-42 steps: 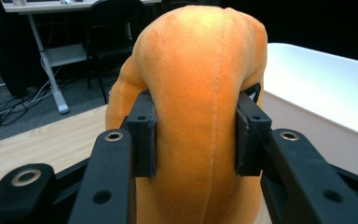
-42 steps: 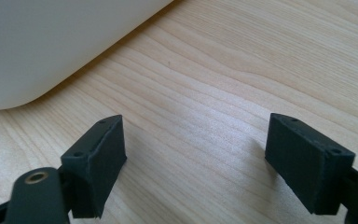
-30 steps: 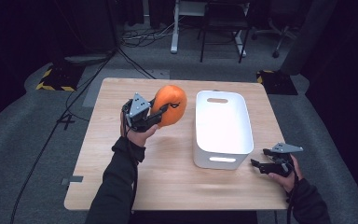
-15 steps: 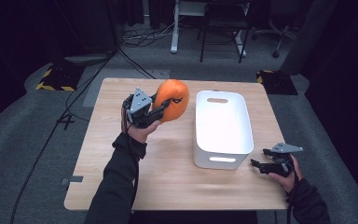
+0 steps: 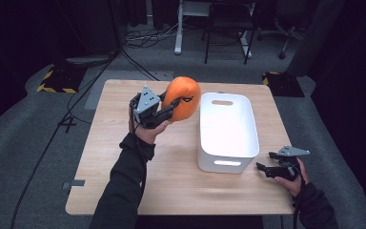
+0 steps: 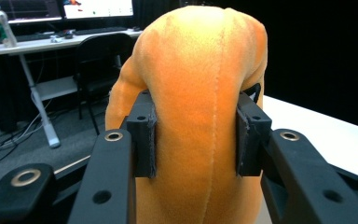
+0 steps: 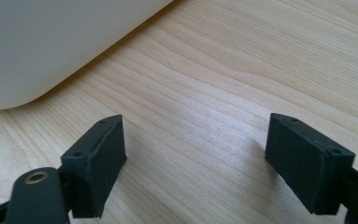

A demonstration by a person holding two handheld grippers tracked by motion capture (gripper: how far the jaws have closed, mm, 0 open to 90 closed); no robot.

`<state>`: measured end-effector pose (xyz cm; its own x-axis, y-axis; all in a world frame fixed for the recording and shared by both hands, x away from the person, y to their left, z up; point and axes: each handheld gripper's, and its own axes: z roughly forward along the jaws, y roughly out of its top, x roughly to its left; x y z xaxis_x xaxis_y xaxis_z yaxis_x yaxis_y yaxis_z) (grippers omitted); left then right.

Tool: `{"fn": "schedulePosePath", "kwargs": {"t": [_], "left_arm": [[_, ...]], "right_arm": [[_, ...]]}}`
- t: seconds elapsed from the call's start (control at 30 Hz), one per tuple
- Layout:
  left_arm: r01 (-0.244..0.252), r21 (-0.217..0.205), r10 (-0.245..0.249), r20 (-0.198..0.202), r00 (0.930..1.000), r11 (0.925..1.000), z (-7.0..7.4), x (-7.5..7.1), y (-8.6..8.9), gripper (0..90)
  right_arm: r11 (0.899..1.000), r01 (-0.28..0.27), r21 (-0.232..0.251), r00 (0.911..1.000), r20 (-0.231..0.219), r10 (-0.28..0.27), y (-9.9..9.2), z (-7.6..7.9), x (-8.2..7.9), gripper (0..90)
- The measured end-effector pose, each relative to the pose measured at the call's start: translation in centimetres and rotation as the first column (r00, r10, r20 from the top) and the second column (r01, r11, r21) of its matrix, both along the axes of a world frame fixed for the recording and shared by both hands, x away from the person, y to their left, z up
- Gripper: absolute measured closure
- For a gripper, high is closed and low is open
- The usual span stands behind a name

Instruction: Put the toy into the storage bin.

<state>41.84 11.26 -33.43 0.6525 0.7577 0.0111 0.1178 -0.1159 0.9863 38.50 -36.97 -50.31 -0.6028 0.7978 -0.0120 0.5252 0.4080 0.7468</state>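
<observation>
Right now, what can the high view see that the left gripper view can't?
High view alone: the white bin, the whole table and the open right claw resting beside the bin. Left gripper view alone: close up, the pads pressing into the plush's seam side, and a desk with a bottle behind. Both: the orange plush clamped in the left claw.

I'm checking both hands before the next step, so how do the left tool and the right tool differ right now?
The left tool is shut on the orange plush toy; the right tool is open with nothing between its pads. The left tool is raised above the table beside the white bin; the right tool sits low at the table's near right edge. Both have black jaws.
</observation>
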Motion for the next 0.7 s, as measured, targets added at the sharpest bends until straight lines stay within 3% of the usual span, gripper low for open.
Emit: {"fn": "schedulePosePath", "kwargs": {"t": [0.07,0.17,0.23,0.7], "left_arm": [[0.012,-0.005,-0.012,0.006,0.9999,0.9999,0.2,-0.1,-0.5,59.4],[0.032,0.024,-0.032,0.008,0.9995,0.9992,0.6,-0.2,-0.9,59.4],[0.034,0.001,-0.034,0.020,0.9992,0.9994,0.7,-0.2,-1.7,59.4],[0.117,-0.005,-0.117,0.025,0.9929,0.9931,1.1,-0.5,-4.3,59.2]], "right_arm": [[1.000,0.000,0.000,1.0000,0.000,0.000,0.0,0.0,0.0,20.1],[1.000,0.000,0.000,1.0000,0.000,0.000,0.0,0.0,0.0,20.1],[1.000,0.000,0.000,1.0000,0.000,0.000,0.0,0.0,0.0,20.0],[1.000,0.000,0.000,1.0000,0.000,0.000,0.0,0.0,0.0,20.0]]}}
